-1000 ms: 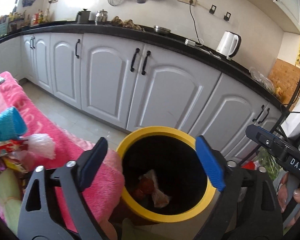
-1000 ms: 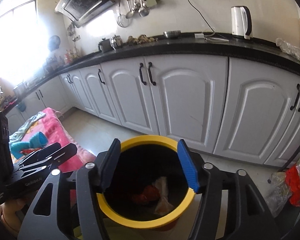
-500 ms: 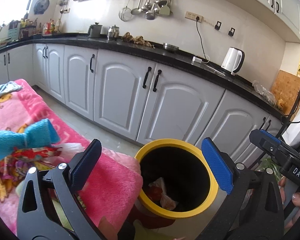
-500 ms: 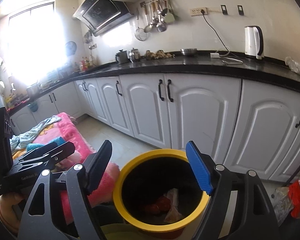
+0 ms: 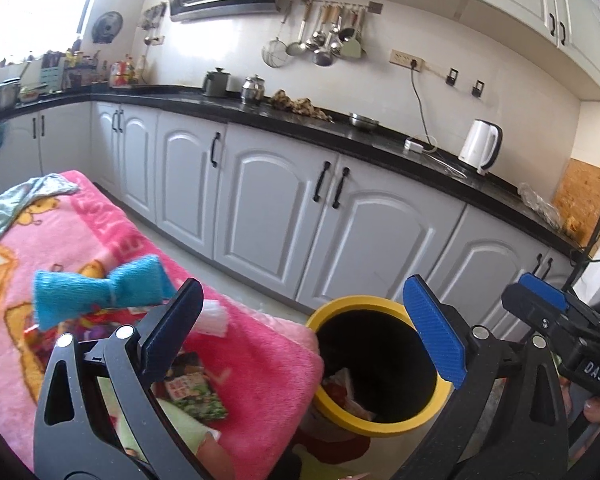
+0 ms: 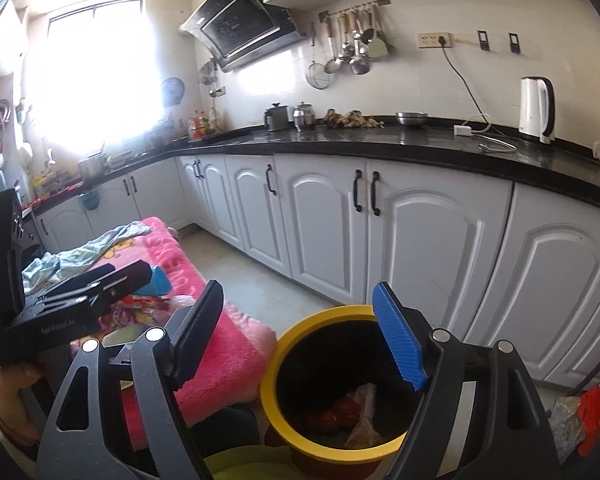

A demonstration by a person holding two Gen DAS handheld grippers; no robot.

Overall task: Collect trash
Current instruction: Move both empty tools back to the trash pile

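Hovering with nothing between them, left gripper (image 5: 304, 326) spread wide, right gripper (image 6: 300, 332) spread too, yellow-rimmed bin (image 6: 300, 336) just below, crumpled wrappers (image 6: 360, 412) inside half-shadowed, hard to identify

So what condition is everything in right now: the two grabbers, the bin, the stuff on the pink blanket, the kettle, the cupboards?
left gripper: open, nothing between its fingers.
right gripper: open, empty.
yellow-rimmed bin: upright, lidless, crumpled wrappers at the bottom.
snack wrappers: lying loose on the pink blanket, not yet binned.
blue cloth: bunched, on the blanket.
kettle: upright on the counter, lid shut.
cabinet doors: all closed.
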